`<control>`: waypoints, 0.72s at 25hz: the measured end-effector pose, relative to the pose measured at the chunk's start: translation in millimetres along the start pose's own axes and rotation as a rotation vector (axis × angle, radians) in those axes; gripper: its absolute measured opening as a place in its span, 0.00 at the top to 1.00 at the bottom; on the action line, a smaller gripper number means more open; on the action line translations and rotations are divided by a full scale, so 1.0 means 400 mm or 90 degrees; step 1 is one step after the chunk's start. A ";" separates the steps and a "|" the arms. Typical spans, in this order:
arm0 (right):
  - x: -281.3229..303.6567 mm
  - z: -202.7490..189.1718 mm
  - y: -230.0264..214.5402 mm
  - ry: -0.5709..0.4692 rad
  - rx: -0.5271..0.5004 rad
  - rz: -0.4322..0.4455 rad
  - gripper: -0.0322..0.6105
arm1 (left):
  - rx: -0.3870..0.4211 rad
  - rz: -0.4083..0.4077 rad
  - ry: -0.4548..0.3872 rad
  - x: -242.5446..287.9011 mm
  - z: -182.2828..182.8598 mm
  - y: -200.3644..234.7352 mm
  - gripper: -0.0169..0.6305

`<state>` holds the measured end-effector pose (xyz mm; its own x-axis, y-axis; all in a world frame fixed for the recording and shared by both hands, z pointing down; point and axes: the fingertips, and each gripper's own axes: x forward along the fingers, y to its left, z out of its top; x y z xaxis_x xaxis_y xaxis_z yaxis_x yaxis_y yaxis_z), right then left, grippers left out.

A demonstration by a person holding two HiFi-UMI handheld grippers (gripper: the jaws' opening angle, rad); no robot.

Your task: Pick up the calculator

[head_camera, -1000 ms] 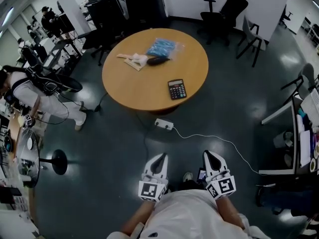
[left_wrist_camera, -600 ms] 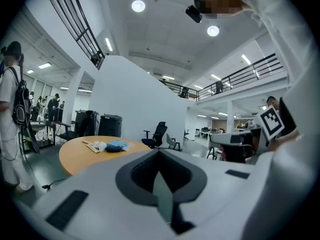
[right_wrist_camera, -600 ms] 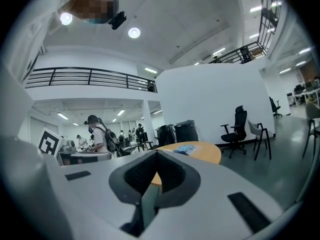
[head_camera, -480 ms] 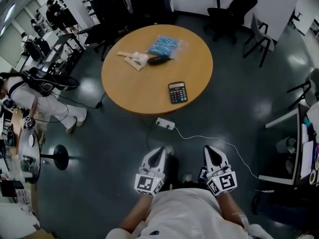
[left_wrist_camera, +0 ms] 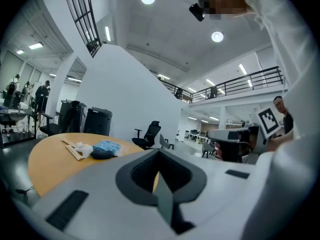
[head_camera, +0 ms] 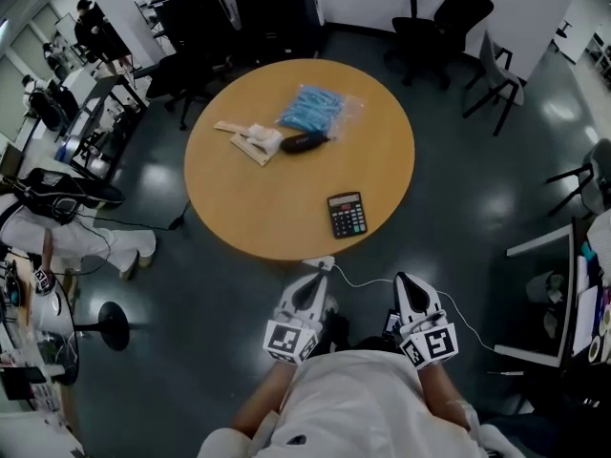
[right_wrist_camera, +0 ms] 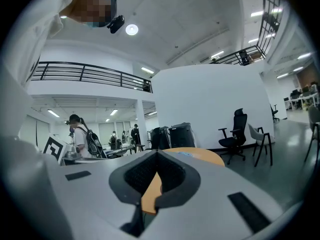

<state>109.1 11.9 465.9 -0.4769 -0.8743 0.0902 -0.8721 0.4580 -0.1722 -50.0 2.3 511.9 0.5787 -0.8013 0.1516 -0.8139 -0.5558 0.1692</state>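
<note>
The black calculator [head_camera: 347,215] lies flat near the front right edge of the round wooden table [head_camera: 277,198]. Both grippers are held low in front of the person's body, short of the table's near edge. My left gripper [head_camera: 309,284] is shut with nothing in it and points at the table. My right gripper [head_camera: 408,282] is also shut and empty, below and to the right of the calculator. In the left gripper view the closed jaws [left_wrist_camera: 159,153] face the tabletop [left_wrist_camera: 47,156]. The right gripper [right_wrist_camera: 157,154] points level at the table's edge [right_wrist_camera: 200,156]. Neither gripper view shows the calculator.
A blue packet [head_camera: 312,105], a black pouch [head_camera: 304,142] and a white bundle on a wooden piece [head_camera: 250,139] lie at the table's far side. A power strip [head_camera: 320,263] with its cable lies on the floor. Office chairs [head_camera: 434,17] stand behind; a person [head_camera: 57,227] crouches at left.
The person has walked toward the table; it now sits closer and lower in the head view. Both grippers came forward with the body, still shut and empty.
</note>
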 end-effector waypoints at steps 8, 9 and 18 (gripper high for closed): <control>0.162 0.026 -0.032 0.009 -0.003 0.012 0.93 | 0.000 -0.042 0.024 0.145 -0.013 0.126 0.96; 0.179 0.025 -0.037 0.012 -0.003 0.018 0.93 | -0.003 -0.050 0.032 0.167 -0.028 0.141 0.96; 0.293 -0.028 -0.135 0.054 0.006 0.049 0.93 | -0.010 -0.026 0.125 0.373 -0.208 0.295 0.96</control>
<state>99.0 -113.5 496.5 -0.5500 -0.8200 0.1585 -0.8318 0.5209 -0.1916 -55.5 -164.5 635.4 0.6113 -0.7192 0.3304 -0.7897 -0.5820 0.1941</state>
